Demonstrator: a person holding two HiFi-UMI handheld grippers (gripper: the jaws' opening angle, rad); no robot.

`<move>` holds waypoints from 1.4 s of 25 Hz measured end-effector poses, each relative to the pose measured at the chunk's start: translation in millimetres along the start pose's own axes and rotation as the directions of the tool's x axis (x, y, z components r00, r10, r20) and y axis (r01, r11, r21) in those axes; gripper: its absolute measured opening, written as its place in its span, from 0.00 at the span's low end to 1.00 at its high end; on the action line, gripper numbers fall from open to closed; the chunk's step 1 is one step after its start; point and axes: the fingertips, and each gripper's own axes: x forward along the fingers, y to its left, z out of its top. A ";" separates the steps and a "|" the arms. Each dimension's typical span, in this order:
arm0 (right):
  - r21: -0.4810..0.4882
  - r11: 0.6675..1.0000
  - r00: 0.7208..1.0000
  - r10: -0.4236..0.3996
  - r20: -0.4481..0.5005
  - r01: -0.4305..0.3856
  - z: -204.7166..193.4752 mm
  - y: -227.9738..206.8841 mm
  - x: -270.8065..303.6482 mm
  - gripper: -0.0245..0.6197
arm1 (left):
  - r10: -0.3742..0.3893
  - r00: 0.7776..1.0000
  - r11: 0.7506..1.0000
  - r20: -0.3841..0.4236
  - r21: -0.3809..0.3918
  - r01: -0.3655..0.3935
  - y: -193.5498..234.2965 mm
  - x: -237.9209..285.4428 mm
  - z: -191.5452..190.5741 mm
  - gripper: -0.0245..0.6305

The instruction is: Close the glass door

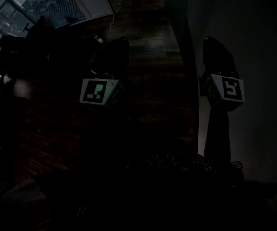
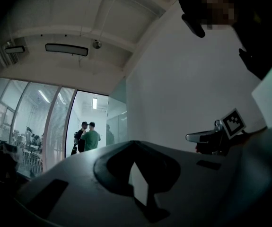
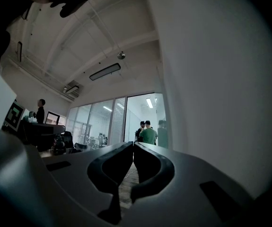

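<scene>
The glass door [image 2: 118, 113] stands swung open against the white wall [image 2: 183, 89], beside the bright doorway [image 2: 94, 119]. In the right gripper view the glass door [image 3: 162, 129] shows a faint reflection at the doorway's right side. My left gripper [image 2: 135, 143] is shut with nothing in it and points towards the doorway from far off. My right gripper [image 3: 133, 144] is shut too, also empty, close along the wall. In the dark head view the left gripper [image 1: 119, 42] and the right gripper [image 1: 214, 40] hover side by side over the wooden floor [image 1: 152, 57], touching nothing.
Two people [image 3: 146, 133] stand in the doorway. Glass partitions [image 2: 31, 122] run to its left. A person [image 3: 41, 110] stands behind a desk with dark chairs [image 3: 60, 143] at the left. A cable [image 1: 110, 25] lies on the floor.
</scene>
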 end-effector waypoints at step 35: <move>-0.019 0.994 0.994 -0.107 -0.018 0.106 -40.5 -27.6 174.7 0.04 | -0.042 0.999 0.999 0.031 -0.013 0.042 136.2 137.4 -40.1 0.04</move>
